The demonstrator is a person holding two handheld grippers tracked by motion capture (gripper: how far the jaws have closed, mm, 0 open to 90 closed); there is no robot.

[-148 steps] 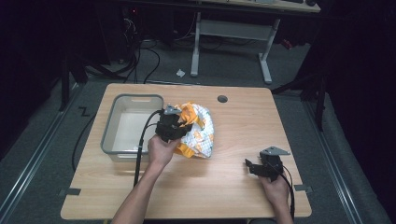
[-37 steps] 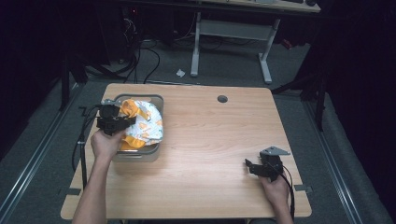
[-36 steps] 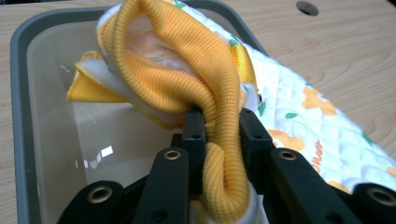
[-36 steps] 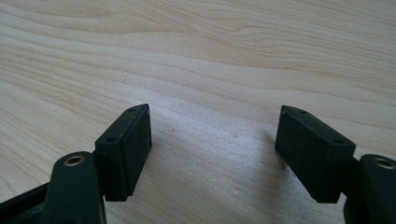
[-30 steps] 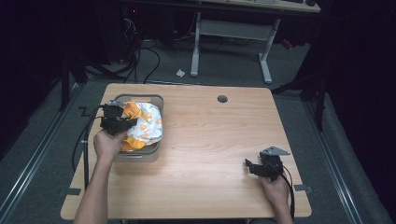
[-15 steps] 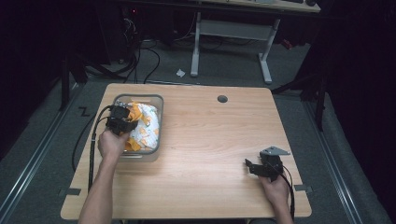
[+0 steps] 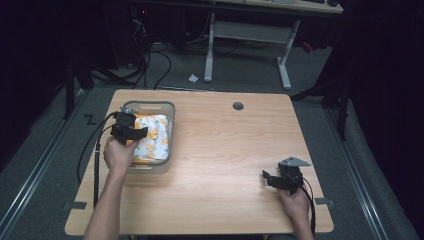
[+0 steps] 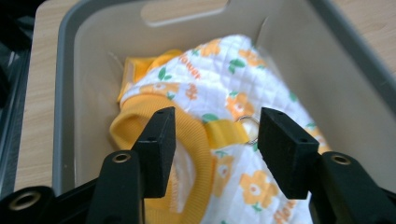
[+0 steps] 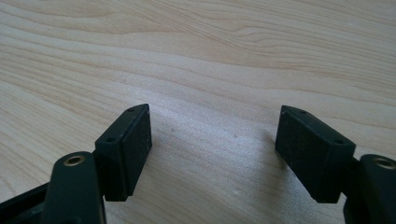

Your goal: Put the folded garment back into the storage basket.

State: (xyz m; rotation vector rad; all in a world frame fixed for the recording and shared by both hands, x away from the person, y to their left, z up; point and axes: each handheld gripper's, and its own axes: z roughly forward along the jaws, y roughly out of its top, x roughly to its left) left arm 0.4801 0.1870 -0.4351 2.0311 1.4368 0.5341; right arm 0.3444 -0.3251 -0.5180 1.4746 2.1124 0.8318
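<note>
The quilted flower-print garment [image 8: 219, 126] lies bunched inside the grey bin [image 7: 170, 131] at the tabletop's [image 7: 225, 150] left side; my left gripper [image 8: 212, 135] hangs just above it, jaws spread wide with nothing between them; the yellow ribbed cuff [image 8: 187, 140] sits in the gap. To finish well, I'd lift straight up so no fabric snags and drags over the rim; the left forearm reaches forward, hand tilted down over the bin's near edge. My right gripper [image 7: 272, 179] rests low near the tabletop's right front, jaws wide apart and empty, well apart from the bin.
</note>
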